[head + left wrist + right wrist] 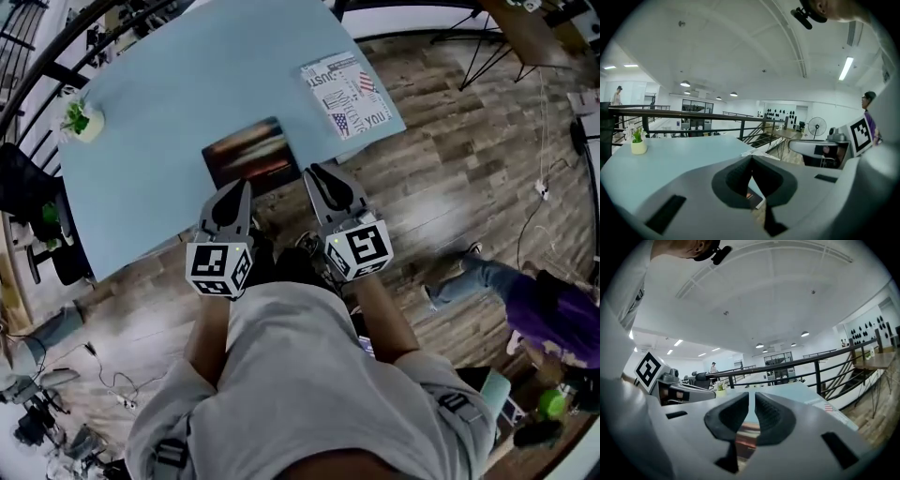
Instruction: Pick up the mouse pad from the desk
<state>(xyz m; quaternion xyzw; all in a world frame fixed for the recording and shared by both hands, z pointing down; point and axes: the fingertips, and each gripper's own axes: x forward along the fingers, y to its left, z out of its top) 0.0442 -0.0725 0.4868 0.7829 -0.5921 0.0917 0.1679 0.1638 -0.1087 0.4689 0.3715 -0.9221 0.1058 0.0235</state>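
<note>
Only one container shows: a small pale pot point(86, 125) near the far left edge of the light blue desk point(159, 84), holding a little green plant with white blossoms. The mouse pad point(251, 155), dark with a band of orange across its picture, lies flat near the desk's near edge, well apart from the pot. A flat printed sheet point(345, 94) with flags and lettering lies at the desk's right corner, apart from the pad. The left gripper point(247, 186) points at the pad's near left corner with its jaws together, tip against tip, and nothing between them. The right gripper point(317, 175) points just beside the pad's near right corner with its jaws a narrow slit apart and also empty. Neither gripper is clamped on the pad, which shows just below the jaw tips in both gripper views. Each gripper carries its cube of square markers, and the person's forearms reach out from grey sleeves. The desk stands on a wood-plank floor point(450, 169) beside a dark metal railing point(693, 115). Beyond it are a wooden table point(525, 33) on thin black legs and a standing fan point(817, 126). The ceiling is white and curved, with a long strip light point(846, 68). A person in purple point(553, 314) is on the floor to the right.
</note>
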